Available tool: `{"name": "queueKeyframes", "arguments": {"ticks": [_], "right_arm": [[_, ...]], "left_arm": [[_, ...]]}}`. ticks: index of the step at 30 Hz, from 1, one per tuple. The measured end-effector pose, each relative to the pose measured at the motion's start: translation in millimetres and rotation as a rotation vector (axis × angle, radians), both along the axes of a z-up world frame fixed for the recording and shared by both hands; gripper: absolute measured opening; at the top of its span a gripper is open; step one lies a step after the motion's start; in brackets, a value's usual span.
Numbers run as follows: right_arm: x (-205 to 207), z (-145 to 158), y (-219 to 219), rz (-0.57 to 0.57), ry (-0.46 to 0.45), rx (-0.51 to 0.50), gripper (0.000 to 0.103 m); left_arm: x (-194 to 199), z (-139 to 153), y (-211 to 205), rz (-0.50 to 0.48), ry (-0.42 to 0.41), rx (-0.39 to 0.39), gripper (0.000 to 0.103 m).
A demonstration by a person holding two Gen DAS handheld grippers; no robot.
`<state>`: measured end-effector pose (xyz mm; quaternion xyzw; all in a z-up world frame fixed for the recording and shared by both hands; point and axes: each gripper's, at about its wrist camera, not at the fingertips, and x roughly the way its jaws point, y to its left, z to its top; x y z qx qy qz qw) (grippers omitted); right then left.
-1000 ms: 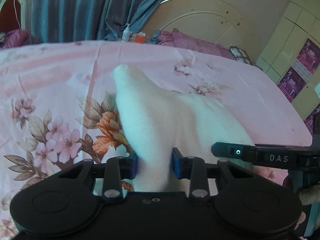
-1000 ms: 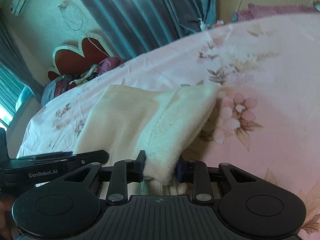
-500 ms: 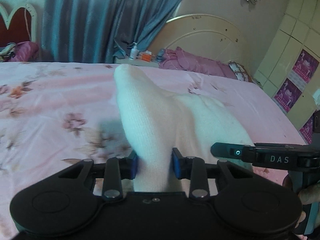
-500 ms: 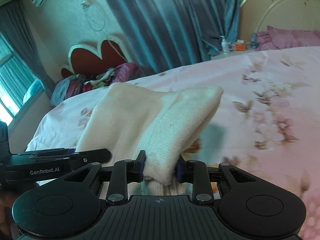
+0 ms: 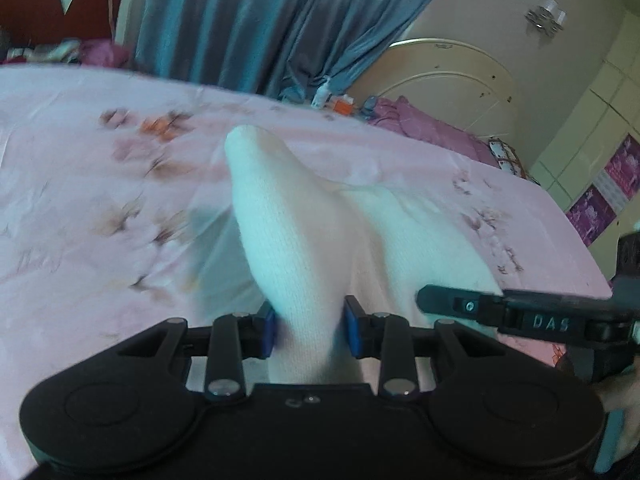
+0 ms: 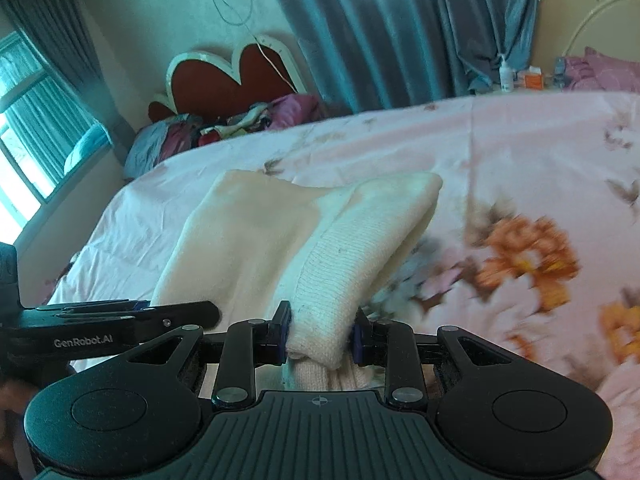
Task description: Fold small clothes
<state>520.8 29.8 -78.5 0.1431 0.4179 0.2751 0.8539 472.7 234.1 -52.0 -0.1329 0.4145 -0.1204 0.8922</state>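
Two grippers are lifting one cream knit garment [image 5: 304, 240] above the bed [image 5: 100, 208].

The left gripper [image 5: 308, 330] is pinching a bunched fold of the garment between its blue pads, the cloth peaking toward 12 o'clock. The right gripper [image 6: 320, 336] is clamping the ribbed hem, with the rest of the fabric spreading toward 10 o'clock over the floral sheet [image 6: 520, 184]. Each gripper is showing at the other's side, so both are gripping the same piece. The fold looks only just begun: the garment is hanging bunched, no neat crease is showing, and laying it flat and doubling it over is apparently remaining.
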Motion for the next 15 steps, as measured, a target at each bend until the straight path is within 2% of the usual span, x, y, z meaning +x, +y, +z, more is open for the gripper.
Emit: {"name": "queueKeyframes", "arguments": {"ticks": [8, 10, 11, 12, 15], "right_arm": [[6, -42, 14, -0.07, 0.067, -0.003, 0.028], [10, -54, 7, -0.088, 0.096, -0.001, 0.028], [12, -60, 3, -0.102, 0.108, 0.013, 0.028], [14, -64, 0, -0.116, 0.118, 0.035, 0.028], [13, -64, -1, -0.126, 0.113, 0.035, 0.03]], "left_arm": [[15, -43, 26, -0.049, 0.057, -0.007, 0.034], [16, -55, 32, -0.037, 0.067, -0.033, 0.04], [15, -60, 37, -0.024, 0.07, -0.056, 0.046], [15, -62, 39, -0.016, 0.071, -0.059, 0.055], [14, -61, 43, -0.022, 0.064, -0.039, 0.063]]}}
